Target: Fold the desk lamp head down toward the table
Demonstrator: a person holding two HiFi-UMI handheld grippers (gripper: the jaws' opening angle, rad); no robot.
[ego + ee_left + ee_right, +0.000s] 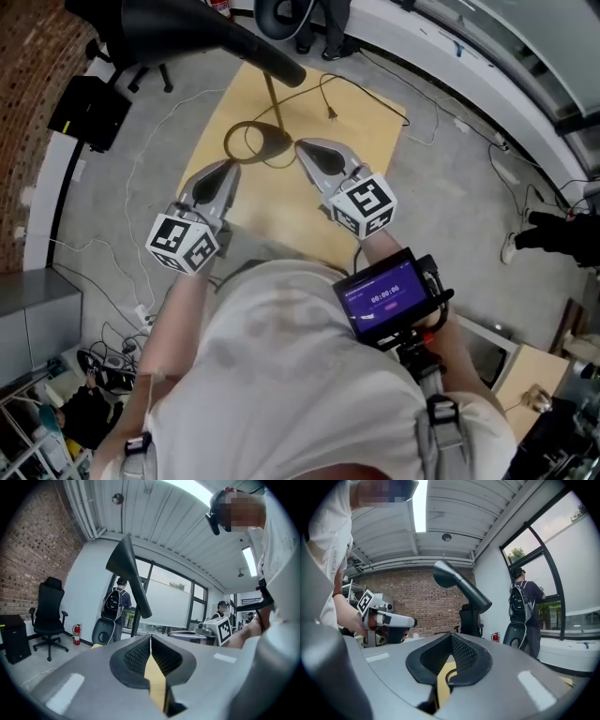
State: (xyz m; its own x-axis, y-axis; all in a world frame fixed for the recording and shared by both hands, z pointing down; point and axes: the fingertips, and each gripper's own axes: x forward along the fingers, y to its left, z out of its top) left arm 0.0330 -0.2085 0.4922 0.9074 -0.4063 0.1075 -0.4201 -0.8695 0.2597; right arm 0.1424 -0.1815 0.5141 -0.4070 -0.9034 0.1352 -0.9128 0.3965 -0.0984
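The desk lamp stands at the far end of the wooden table (366, 141). Its black cone head (187, 28) is raised high, on a brass stem (274, 101) above a ring base (251, 141). My left gripper (229, 169) is shut and empty, just near and left of the ring base. My right gripper (302, 148) is also shut and empty, just right of the base. Neither touches the lamp. The lamp head (129, 571) rises above my shut left gripper (150, 638) in the left gripper view, and the lamp head (459, 585) sits above my shut right gripper (451, 637) in the right gripper view.
The lamp's cable and plug (330, 109) lie on the table's far right. A black box (89, 111) sits on the floor to the left. A black office chair (49, 616), a fire extinguisher (76, 633) and a person with a backpack (116, 604) are beyond the table.
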